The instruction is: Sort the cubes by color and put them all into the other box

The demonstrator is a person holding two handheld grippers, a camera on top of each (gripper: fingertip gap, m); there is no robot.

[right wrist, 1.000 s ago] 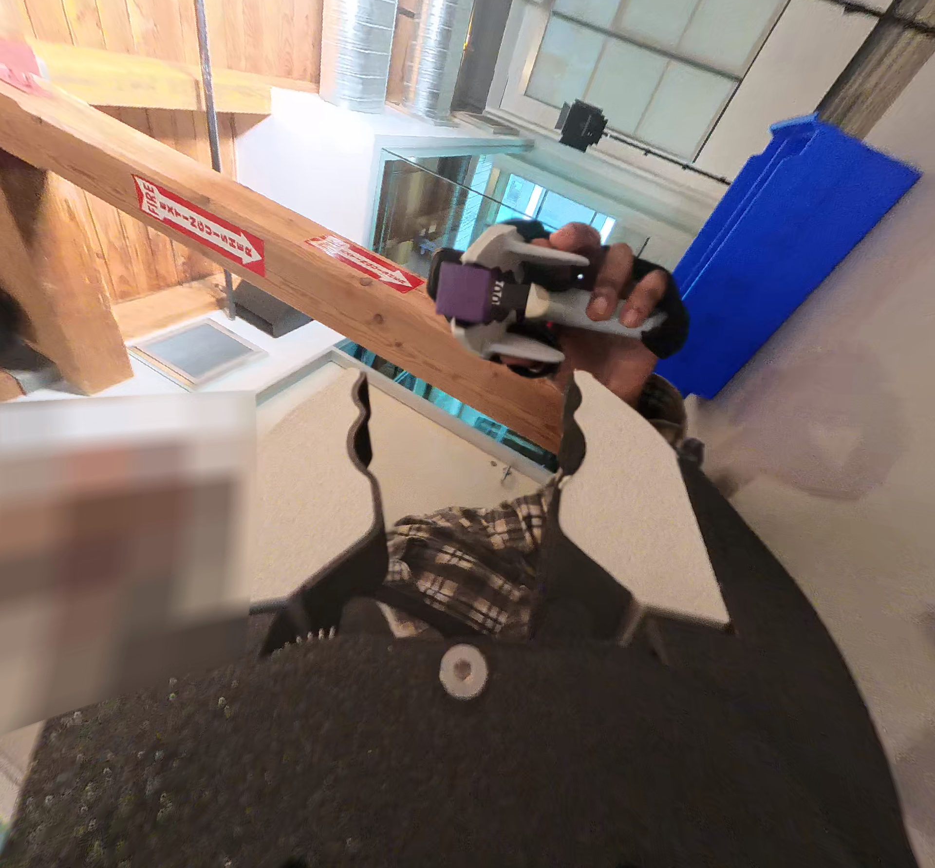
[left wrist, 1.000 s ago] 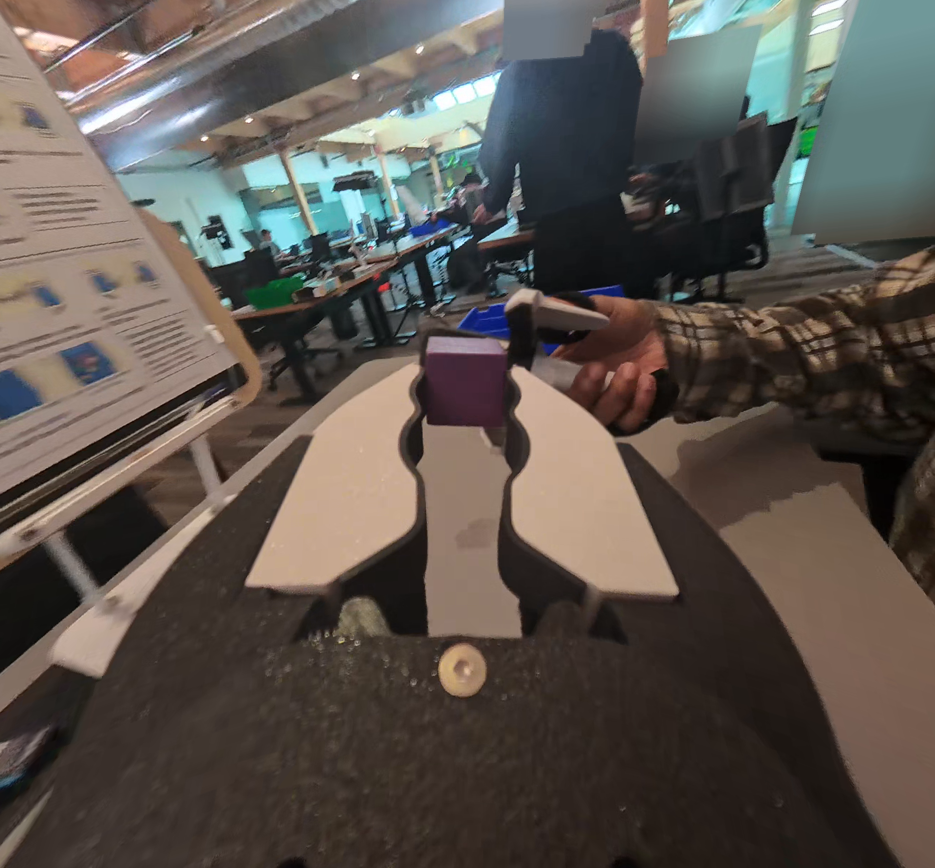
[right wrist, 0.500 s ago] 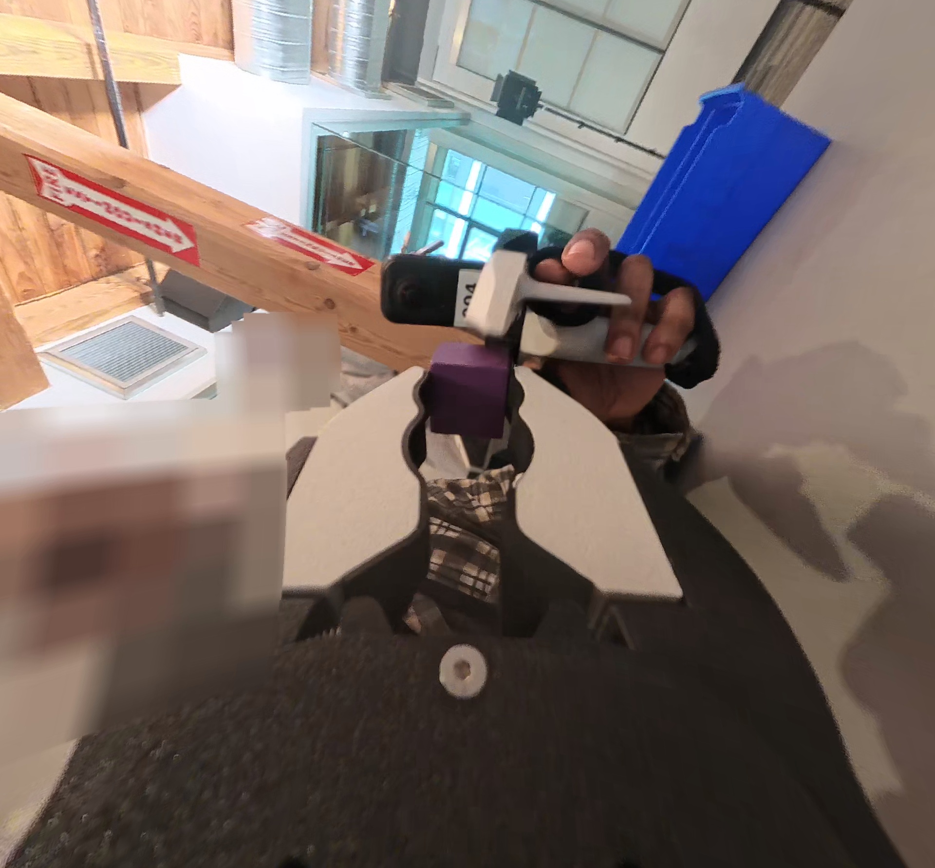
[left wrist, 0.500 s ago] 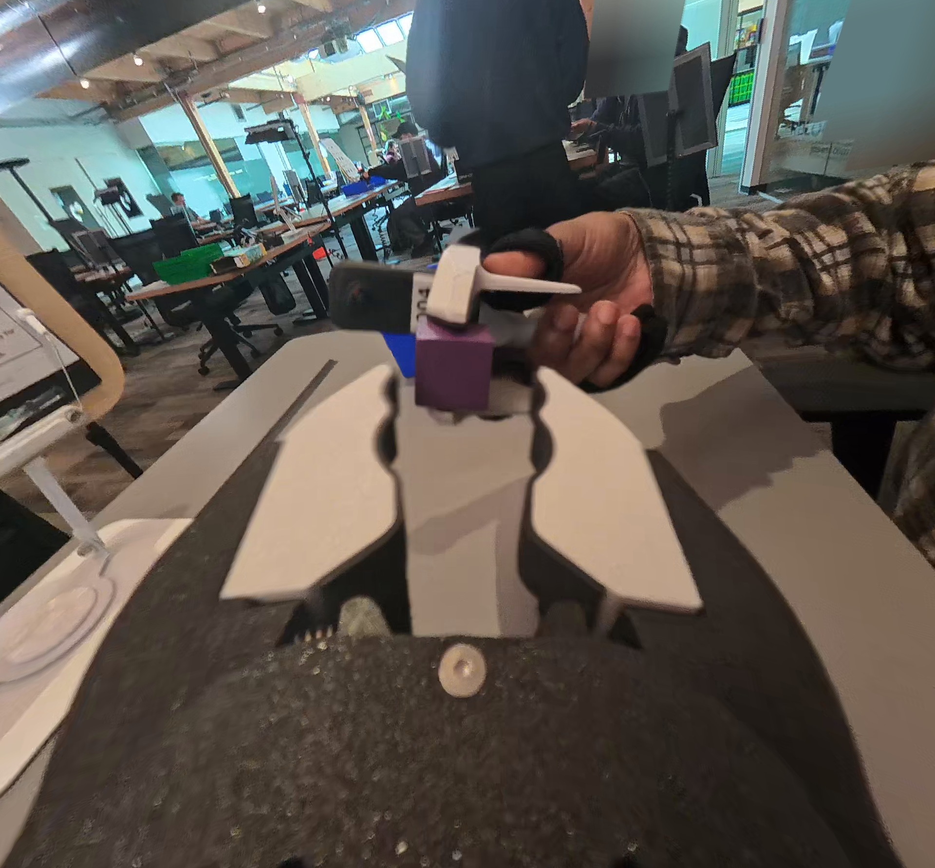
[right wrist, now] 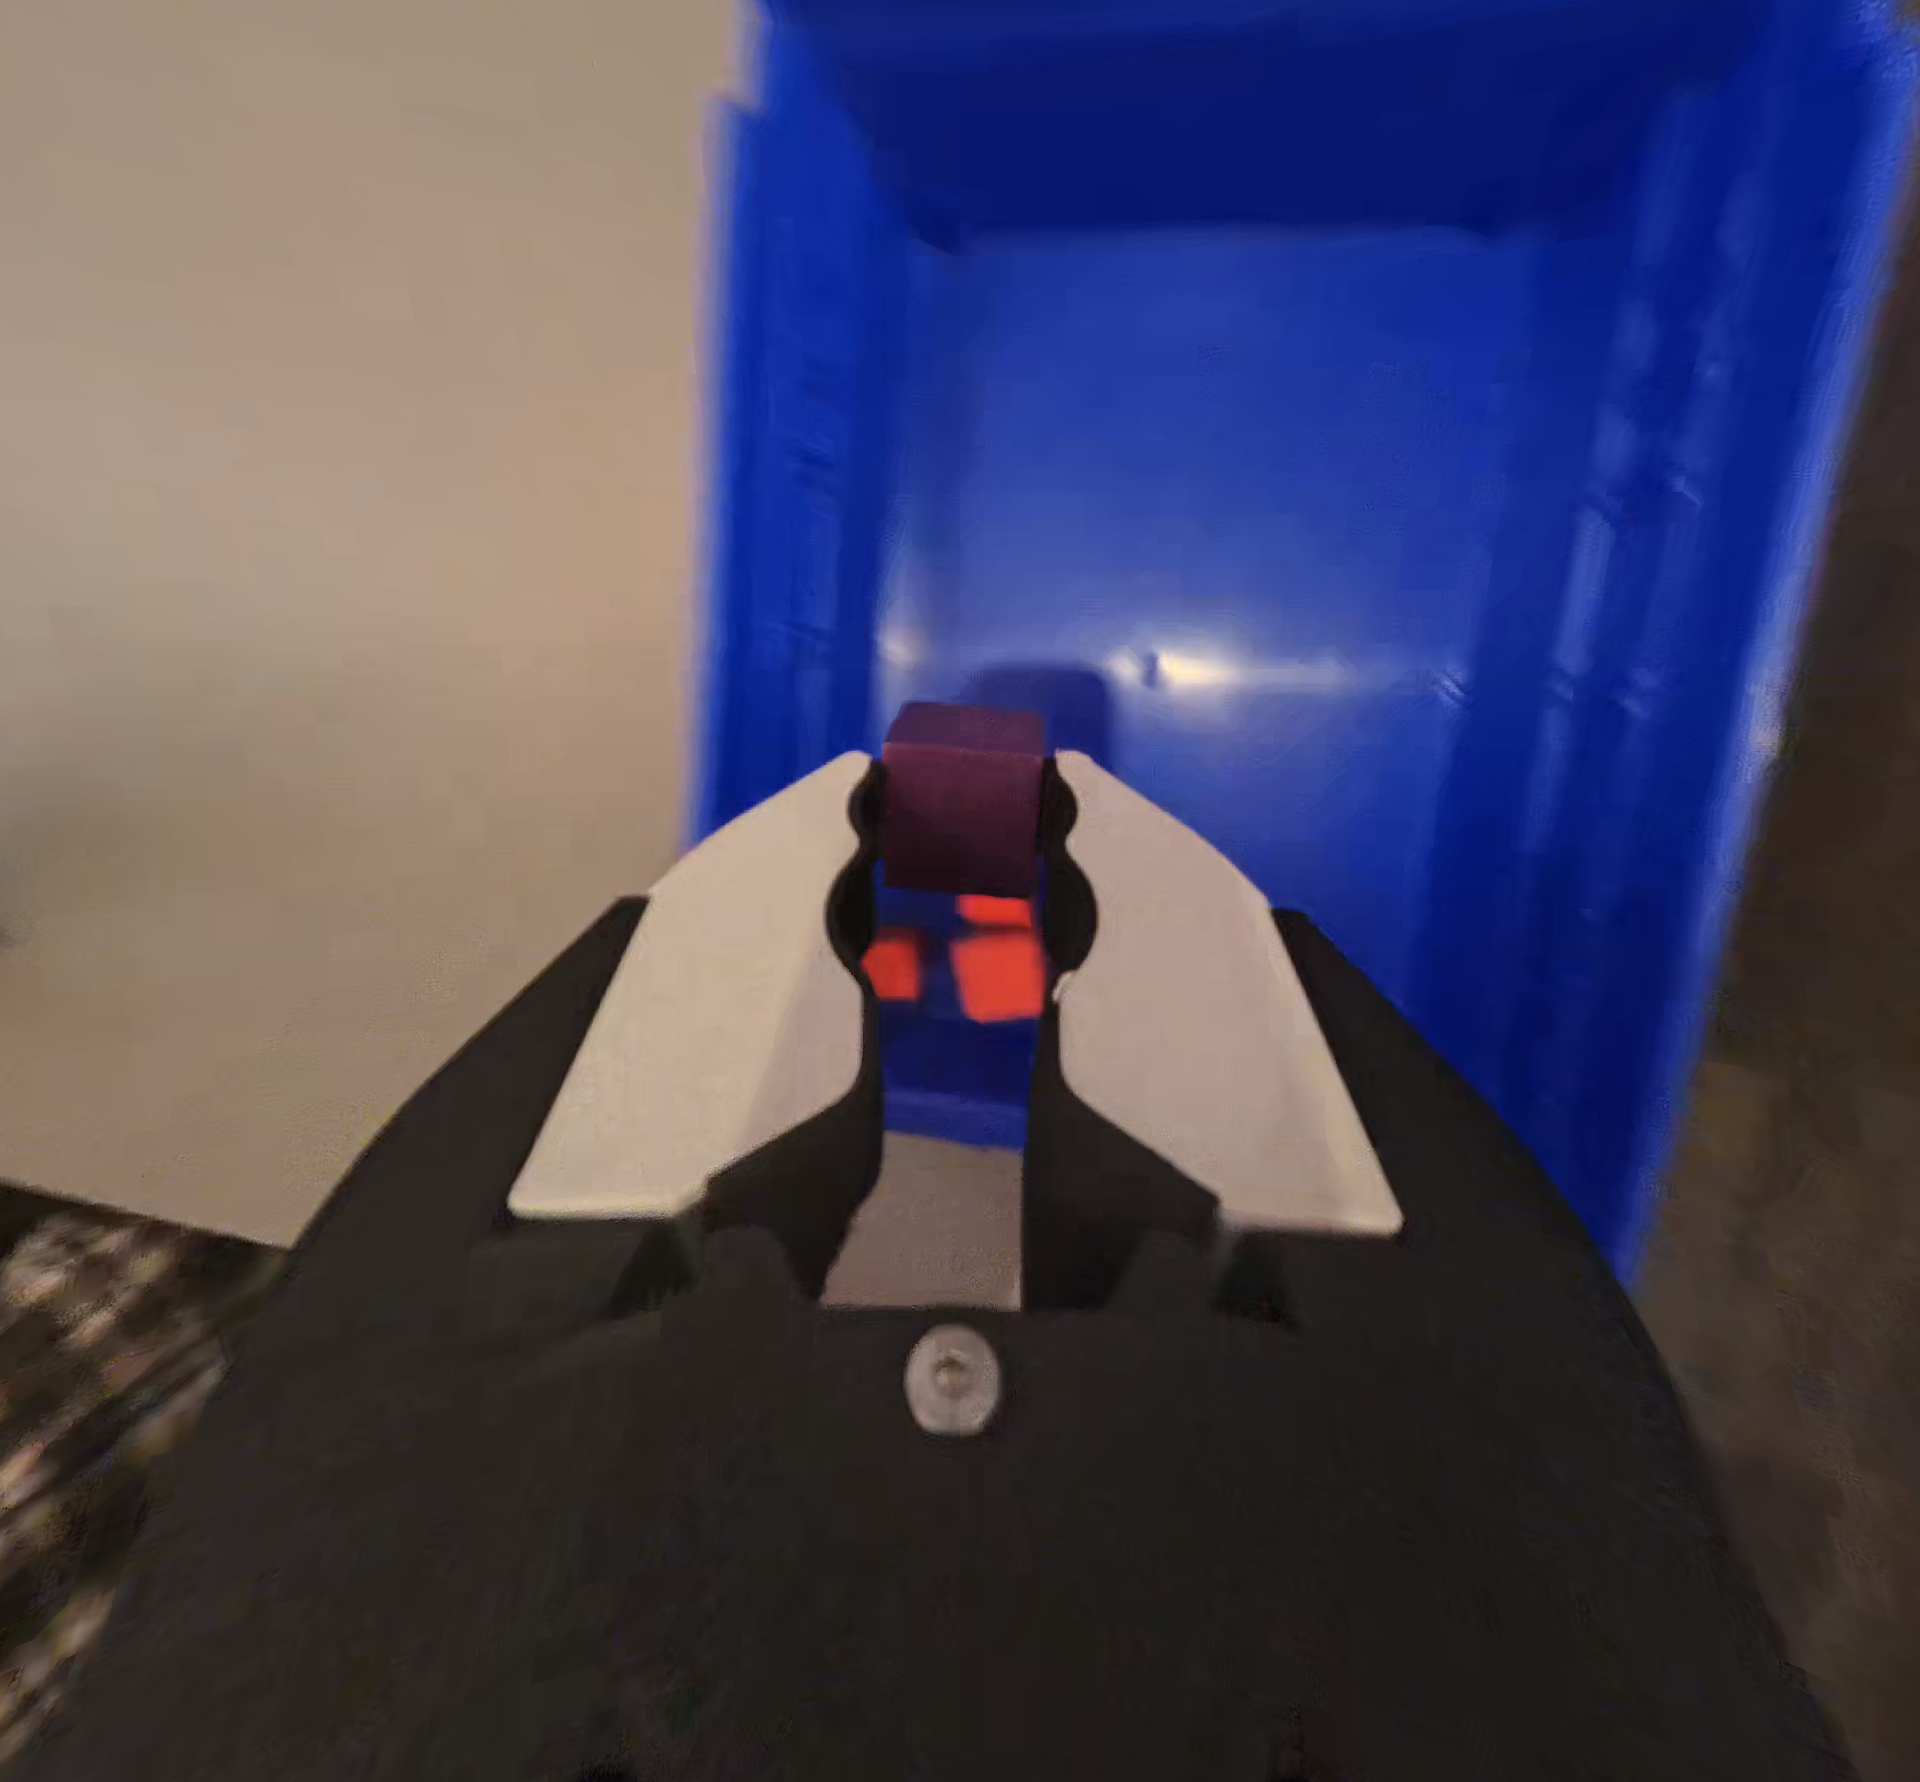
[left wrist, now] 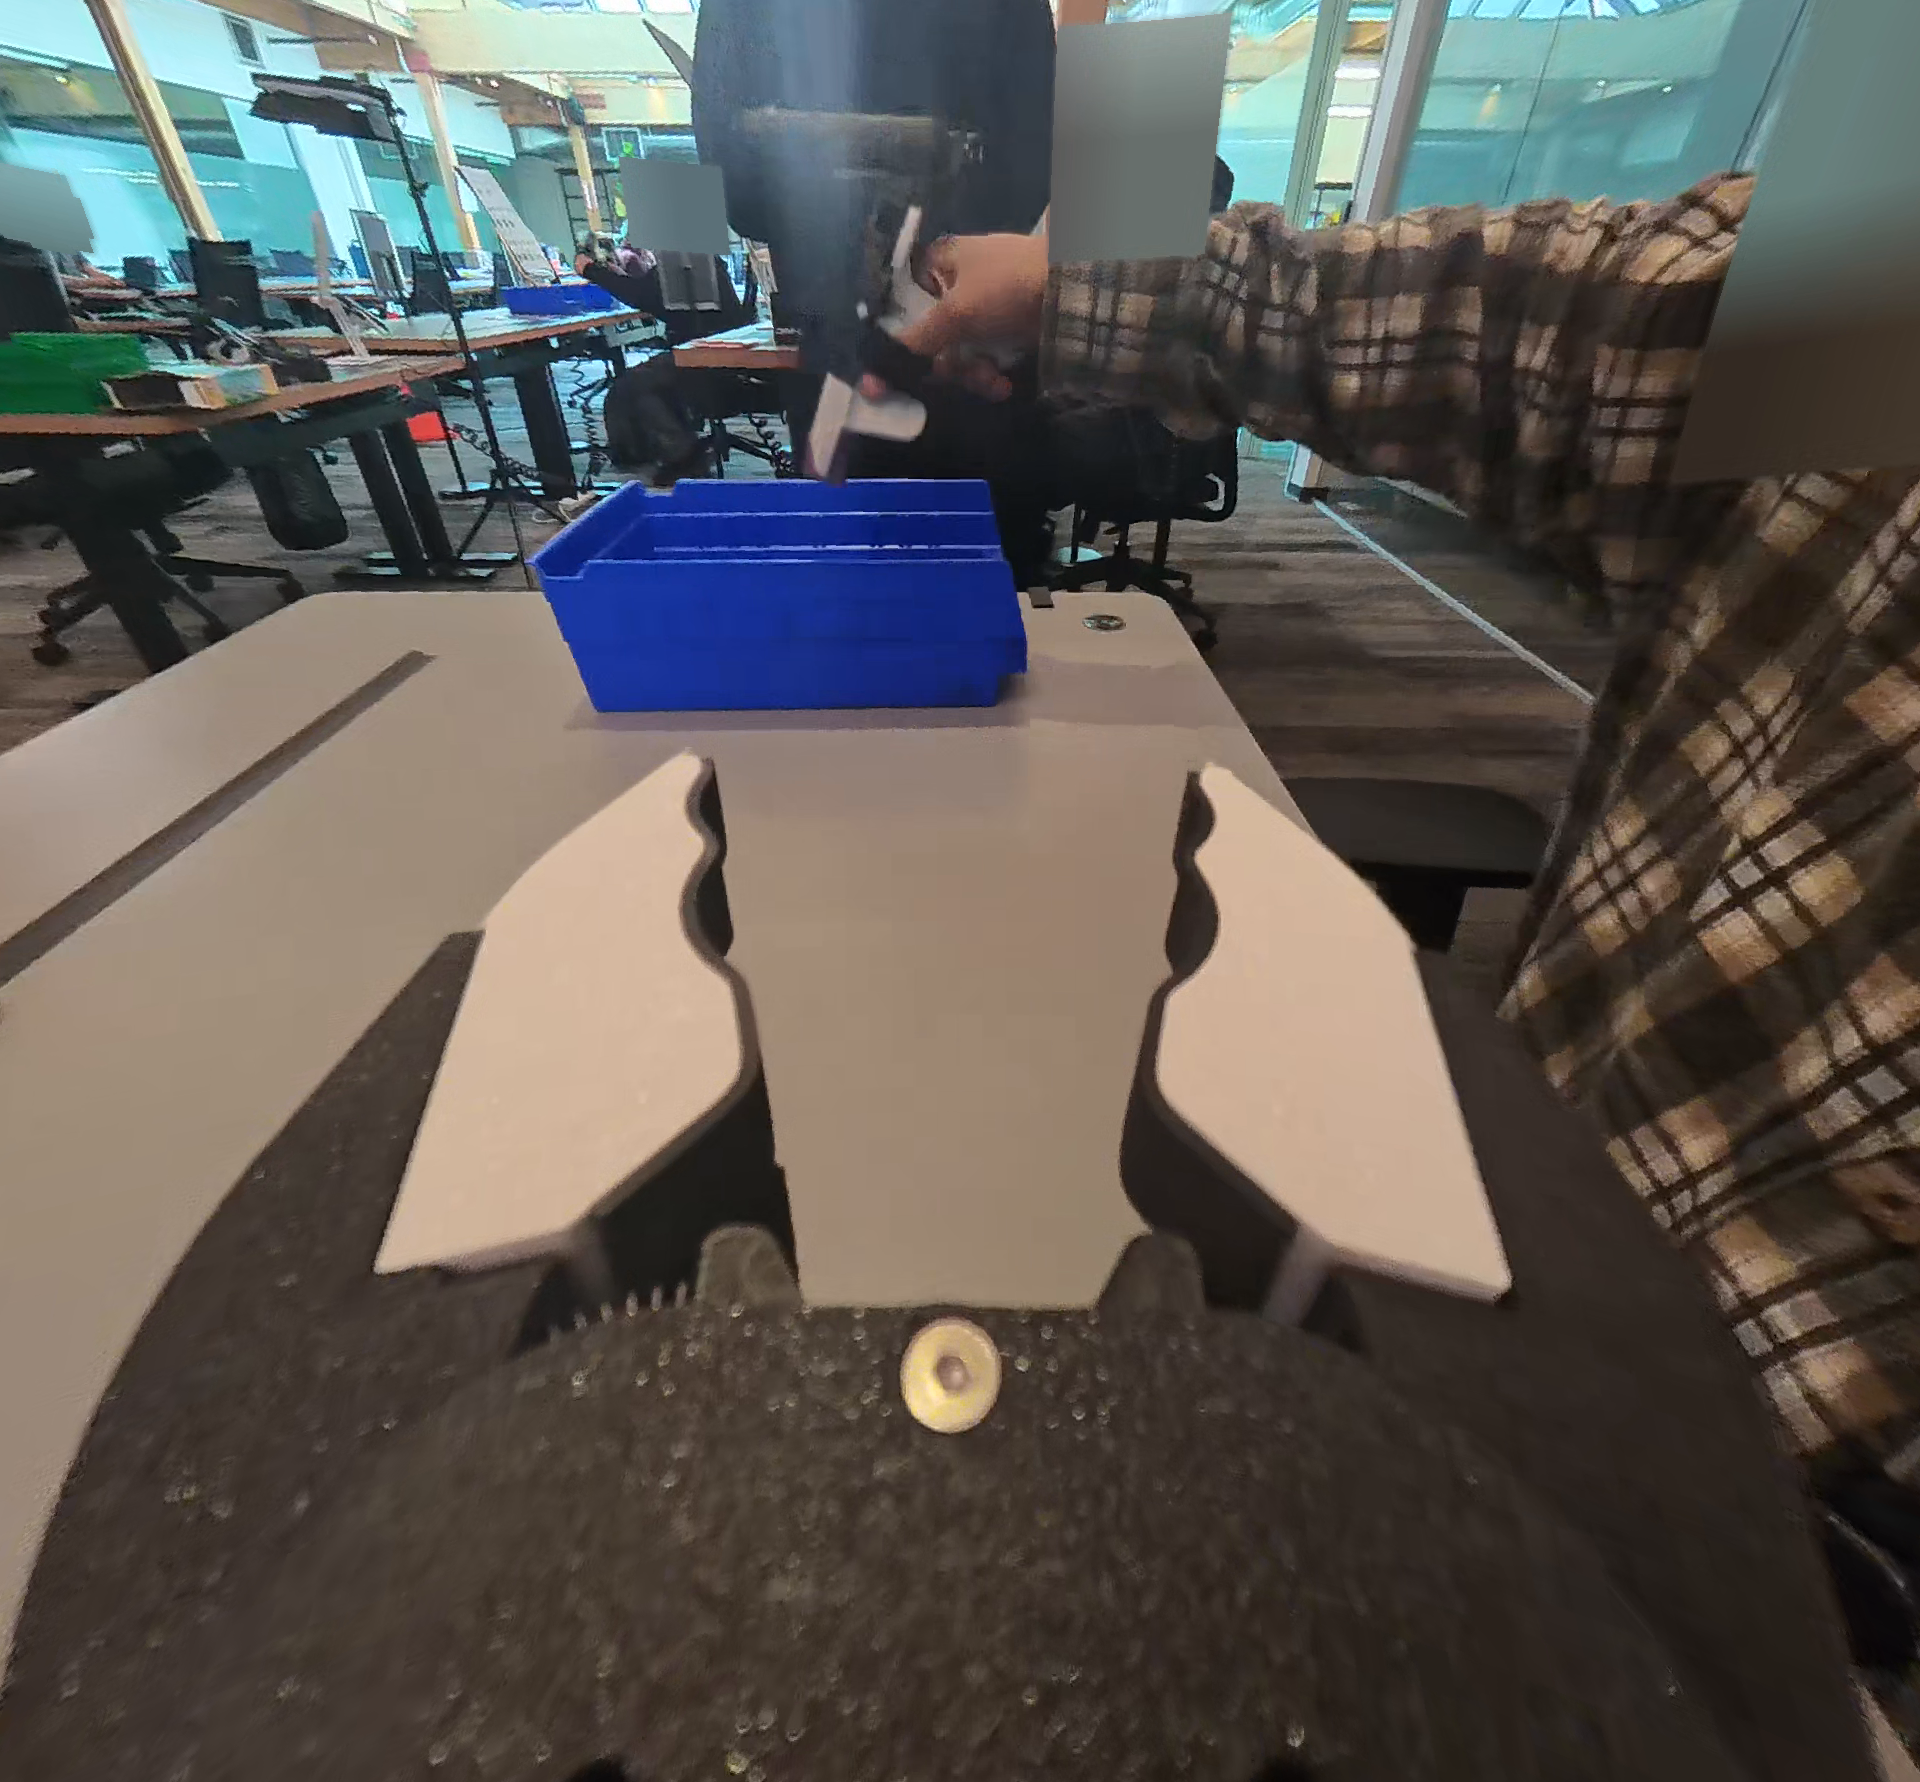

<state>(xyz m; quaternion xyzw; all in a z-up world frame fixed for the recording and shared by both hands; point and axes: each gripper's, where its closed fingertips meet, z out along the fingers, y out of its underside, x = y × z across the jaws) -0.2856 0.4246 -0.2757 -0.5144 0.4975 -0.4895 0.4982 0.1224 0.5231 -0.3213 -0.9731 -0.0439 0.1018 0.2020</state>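
My right gripper point(right wrist: 961, 776) is shut on a purple cube point(right wrist: 961, 813) and holds it above the blue box point(right wrist: 1558, 444), pointing down into it. Red cubes point(right wrist: 987, 979) lie on the box floor at its near end, partly hidden behind the fingers. My left gripper point(left wrist: 945, 797) is open and empty over the grey table point(left wrist: 260, 901). In the left wrist view the blue box point(left wrist: 790, 631) stands at the table's far end, and the right gripper point(left wrist: 836, 444) hangs blurred over its back rim in a hand with a plaid sleeve.
A person in dark clothes point(left wrist: 873, 70) stands behind the table's far end. Office desks and chairs point(left wrist: 260, 402) fill the room to the left. The plaid sleeve point(left wrist: 1455, 350) crosses the right side. A dark groove point(left wrist: 208, 807) runs along the table's left.
The purple cube passed from my left gripper to my right. The left gripper opened and drew back. The right gripper swung with the cube over the blue box.
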